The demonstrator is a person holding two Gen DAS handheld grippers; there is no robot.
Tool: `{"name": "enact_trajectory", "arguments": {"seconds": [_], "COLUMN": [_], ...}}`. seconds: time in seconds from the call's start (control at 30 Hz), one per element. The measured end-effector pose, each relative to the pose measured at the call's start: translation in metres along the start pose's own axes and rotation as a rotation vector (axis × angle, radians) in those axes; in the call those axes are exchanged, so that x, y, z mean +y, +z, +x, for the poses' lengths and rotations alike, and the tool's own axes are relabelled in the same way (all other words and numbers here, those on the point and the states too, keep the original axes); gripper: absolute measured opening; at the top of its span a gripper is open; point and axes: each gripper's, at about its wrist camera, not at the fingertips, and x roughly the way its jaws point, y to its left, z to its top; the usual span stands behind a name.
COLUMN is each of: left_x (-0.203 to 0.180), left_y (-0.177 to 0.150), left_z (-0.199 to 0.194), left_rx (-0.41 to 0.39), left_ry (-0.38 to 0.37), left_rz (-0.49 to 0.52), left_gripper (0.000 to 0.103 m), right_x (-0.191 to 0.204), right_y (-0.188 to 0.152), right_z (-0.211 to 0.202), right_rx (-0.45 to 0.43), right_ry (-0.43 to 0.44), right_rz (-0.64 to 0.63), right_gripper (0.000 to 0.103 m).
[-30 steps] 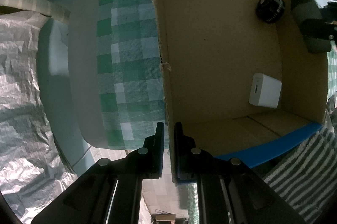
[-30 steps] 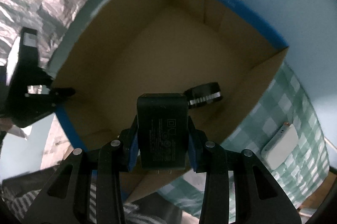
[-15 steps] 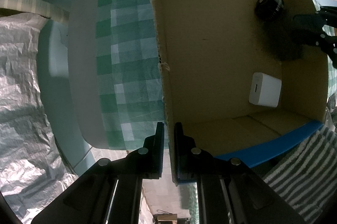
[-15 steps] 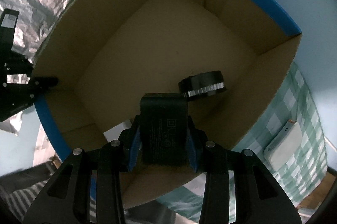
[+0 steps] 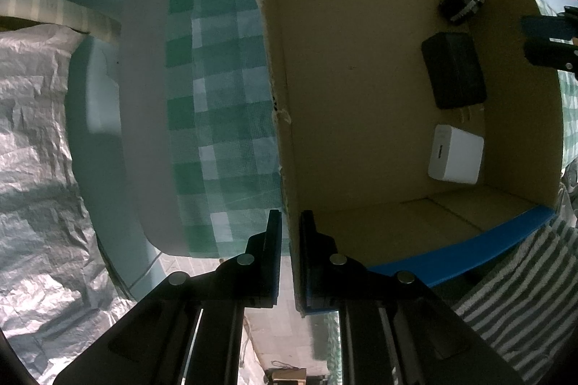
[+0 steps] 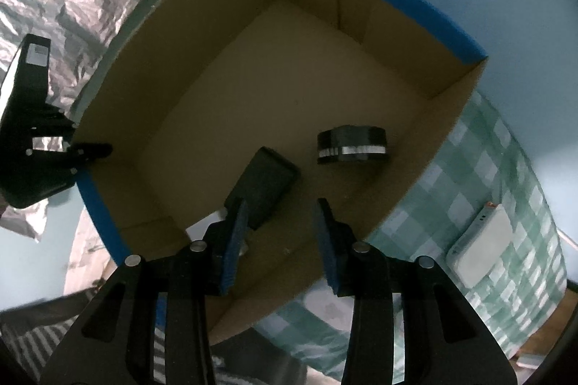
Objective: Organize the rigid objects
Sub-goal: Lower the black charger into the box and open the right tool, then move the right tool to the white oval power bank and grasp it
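A cardboard box with a blue outside stands on a green checked cloth. My left gripper is shut on the box's side wall. On the box floor lie a black charger, a white charger and a black round object. My right gripper is open and empty above the box, just over the black charger; the black round object lies beyond it. The right gripper's fingertips show at the left wrist view's right edge.
A white power bank lies on the checked cloth outside the box, to the right. Crinkled silver sheeting lies on the left. A striped cloth lies by the box's blue end wall. The left gripper's body shows at the box's rim.
My right gripper moved over the box, opened and let go of the black charger, which now lies on the box floor between the round object and the white charger. The left gripper kept its hold.
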Motion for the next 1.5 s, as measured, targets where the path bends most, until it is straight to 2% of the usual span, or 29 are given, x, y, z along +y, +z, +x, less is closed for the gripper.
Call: {"name": "enact_trajectory", "arguments": {"seconds": [0.47, 0.57, 0.73, 0.9, 1.13, 1.33, 1.5], "left_x": [0.000, 0.000, 0.001, 0.000, -0.001, -0.002, -0.002], "left_y": [0.001, 0.000, -0.001, -0.001, -0.002, -0.003, -0.005], "left_z": [-0.001, -0.001, -0.001, -0.001, 0.000, -0.001, -0.002], "left_rx": [0.000, -0.001, -0.002, 0.001, 0.005, 0.007, 0.009], "left_ry": [-0.002, -0.001, -0.005, 0.000, 0.005, 0.010, 0.006], "left_rz": [0.000, -0.002, -0.003, 0.001, 0.009, 0.007, -0.002], "left_gripper": [0.011, 0.011, 0.011, 0.011, 0.011, 0.011, 0.011], "right_x": [-0.010, -0.010, -0.022, -0.045, -0.065, -0.054, -0.043], "right_y": [-0.016, -0.022, -0.040, -0.061, -0.088, -0.107, -0.115], "right_z": [-0.053, -0.059, -0.065, -0.052, -0.015, 0.012, 0.037], "right_rx": [-0.074, -0.072, -0.079, -0.033, 0.020, 0.021, 0.066], "right_ry": [0.008, 0.006, -0.018, -0.044, -0.006, -0.035, -0.044], "right_rz": [-0.015, -0.024, -0.034, -0.014, -0.029, -0.159, -0.241], "right_gripper": [0.040, 0.055, 0.056, 0.059, 0.060, 0.059, 0.059]}}
